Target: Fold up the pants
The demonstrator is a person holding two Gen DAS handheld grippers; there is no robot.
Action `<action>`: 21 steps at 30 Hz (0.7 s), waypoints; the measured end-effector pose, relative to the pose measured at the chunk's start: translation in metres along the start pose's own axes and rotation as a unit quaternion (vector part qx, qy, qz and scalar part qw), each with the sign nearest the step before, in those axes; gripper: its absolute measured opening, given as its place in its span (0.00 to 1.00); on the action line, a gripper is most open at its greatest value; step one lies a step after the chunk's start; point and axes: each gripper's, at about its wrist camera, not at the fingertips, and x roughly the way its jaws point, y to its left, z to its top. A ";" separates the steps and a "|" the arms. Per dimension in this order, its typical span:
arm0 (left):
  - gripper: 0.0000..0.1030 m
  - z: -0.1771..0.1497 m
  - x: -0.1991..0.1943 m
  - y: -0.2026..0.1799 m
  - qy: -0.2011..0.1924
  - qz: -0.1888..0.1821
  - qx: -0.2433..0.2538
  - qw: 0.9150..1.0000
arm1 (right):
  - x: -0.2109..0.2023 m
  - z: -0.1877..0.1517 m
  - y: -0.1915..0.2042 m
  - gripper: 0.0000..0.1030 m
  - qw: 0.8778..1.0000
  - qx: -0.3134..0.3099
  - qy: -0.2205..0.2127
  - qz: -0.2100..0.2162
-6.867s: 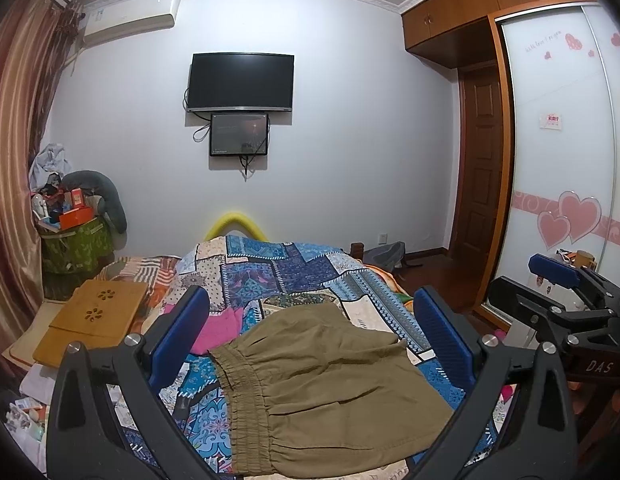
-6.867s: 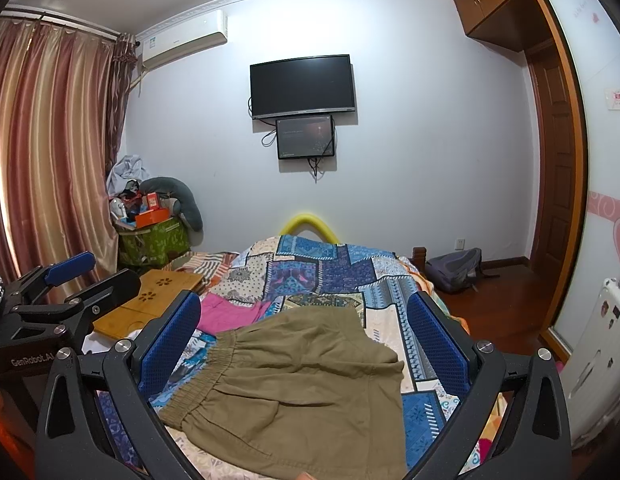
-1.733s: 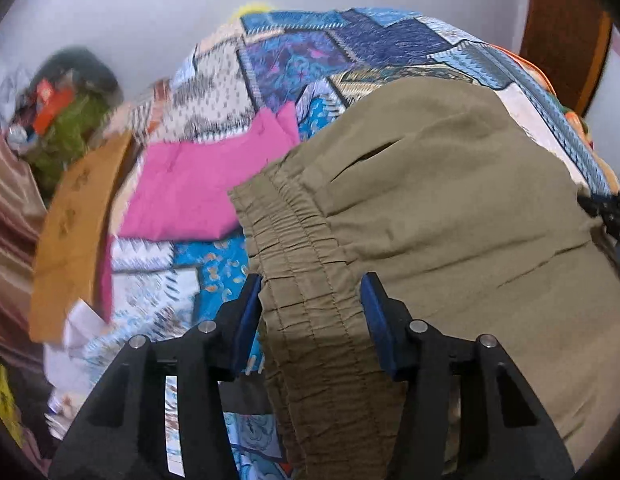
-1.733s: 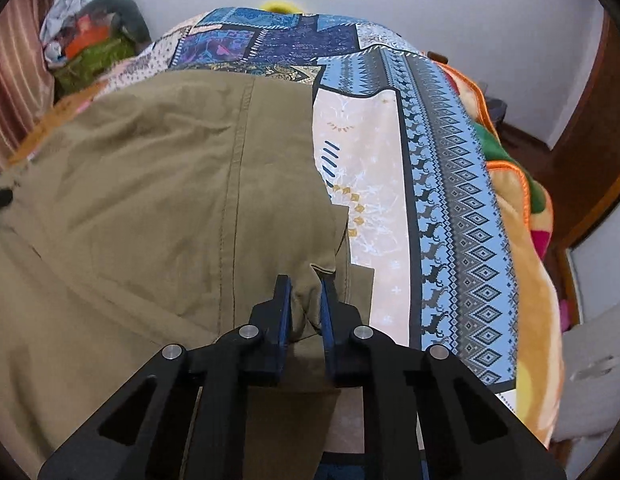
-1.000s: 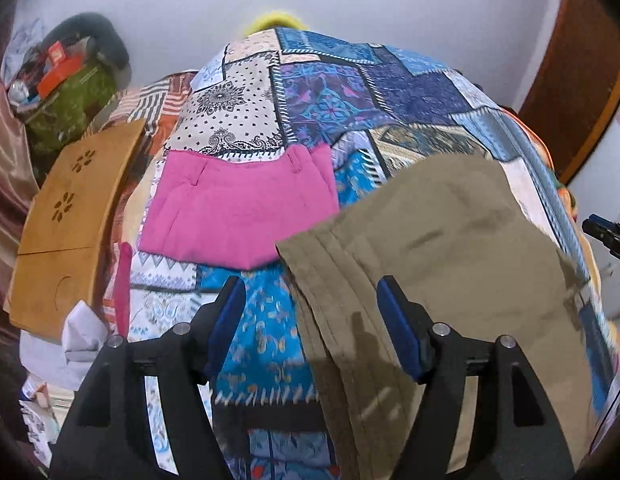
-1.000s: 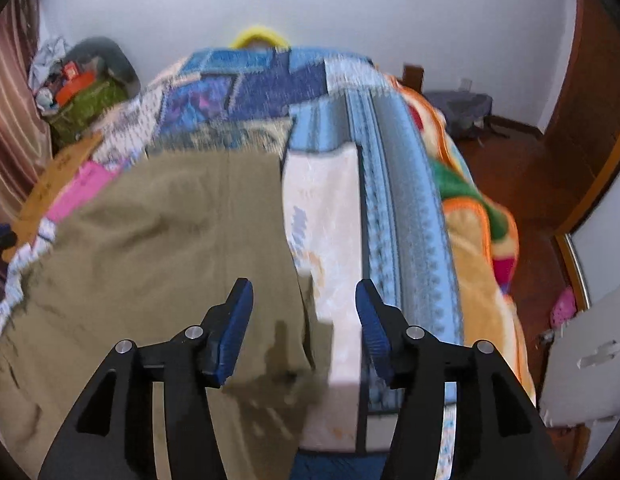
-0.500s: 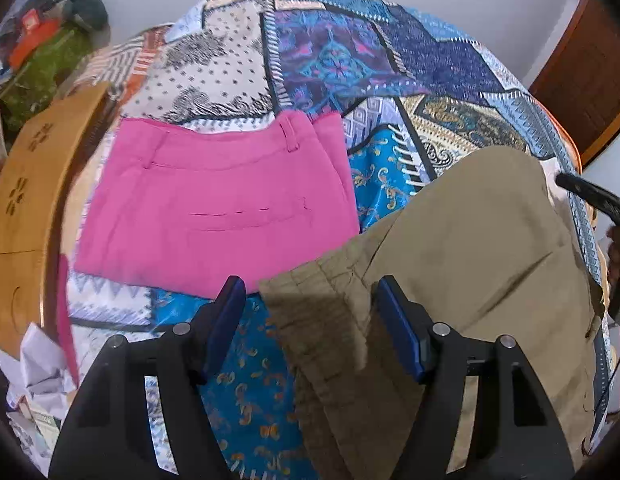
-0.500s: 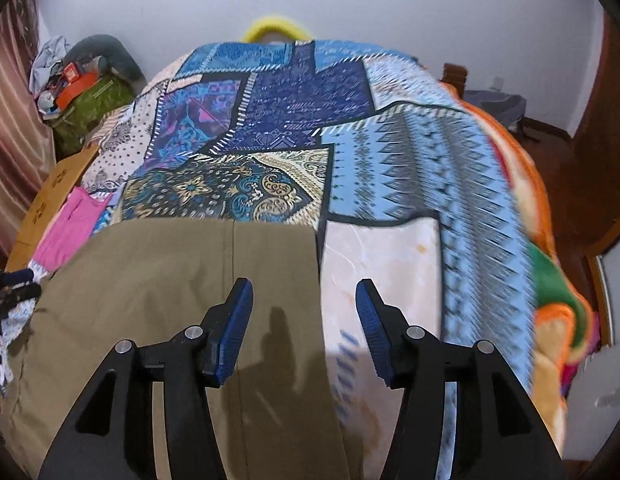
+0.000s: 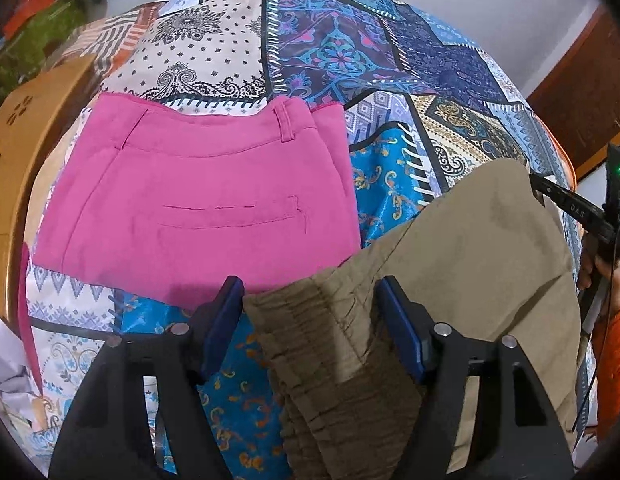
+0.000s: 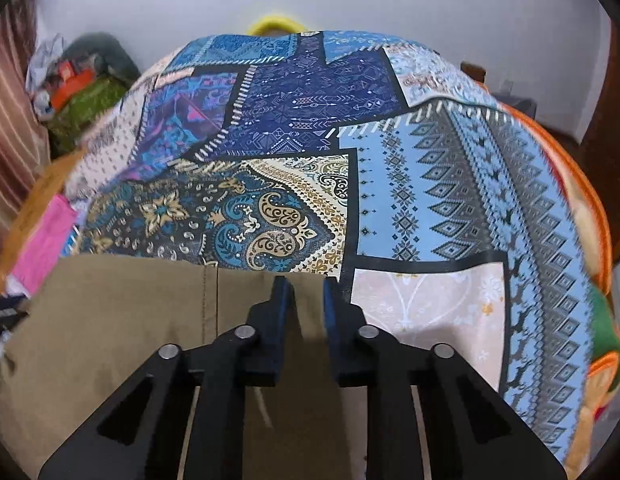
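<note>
Olive-khaki pants (image 9: pixel 461 264) lie flat on the patchwork bedspread (image 9: pixel 349 40). My left gripper (image 9: pixel 310 312) is open, with its blue pads either side of the gathered elastic waistband corner (image 9: pixel 310 320). In the right wrist view the pants (image 10: pixel 110 328) fill the lower left. My right gripper (image 10: pixel 306 292) has its jaws nearly closed over the far hem edge of the pants, with a narrow gap of cloth showing between the pads. The right gripper also shows at the right edge of the left wrist view (image 9: pixel 581 212).
Folded pink pants (image 9: pixel 198 200) lie on the bed just left of and beyond the khaki pair. A wooden lap tray (image 9: pixel 14 152) sits at the bed's left side. A green bag and clutter (image 10: pixel 82 96) stand by the wall. The bed's orange edge (image 10: pixel 589 184) drops off to the right.
Both grippers have moved forward over the pants. The left now straddles the waistband corner, still open. The right has narrowed its jaws from wide open to nearly closed at the far hem.
</note>
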 end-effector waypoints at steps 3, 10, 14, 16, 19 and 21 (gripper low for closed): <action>0.55 0.000 -0.005 -0.005 -0.012 0.015 0.015 1.000 | -0.005 0.001 0.002 0.03 1.000 -0.009 -0.005 -0.018; 0.44 0.011 -0.034 -0.026 -0.053 0.078 0.065 0.993 | -0.034 0.011 0.012 0.02 0.996 -0.038 -0.049 -0.068; 0.43 0.032 -0.067 -0.034 -0.095 0.083 0.069 0.990 | -0.068 0.032 0.012 0.02 0.991 -0.040 -0.093 -0.084; 0.42 0.041 -0.085 -0.041 -0.116 0.083 0.074 0.987 | -0.085 0.043 0.009 0.02 0.990 -0.030 -0.111 -0.080; 0.42 0.049 -0.115 -0.055 -0.147 0.089 0.085 0.981 | -0.117 0.059 0.010 0.02 0.986 -0.027 -0.142 -0.083; 0.29 0.050 -0.136 -0.066 -0.166 0.083 0.096 0.978 | -0.138 0.066 0.011 0.02 0.983 -0.025 -0.160 -0.082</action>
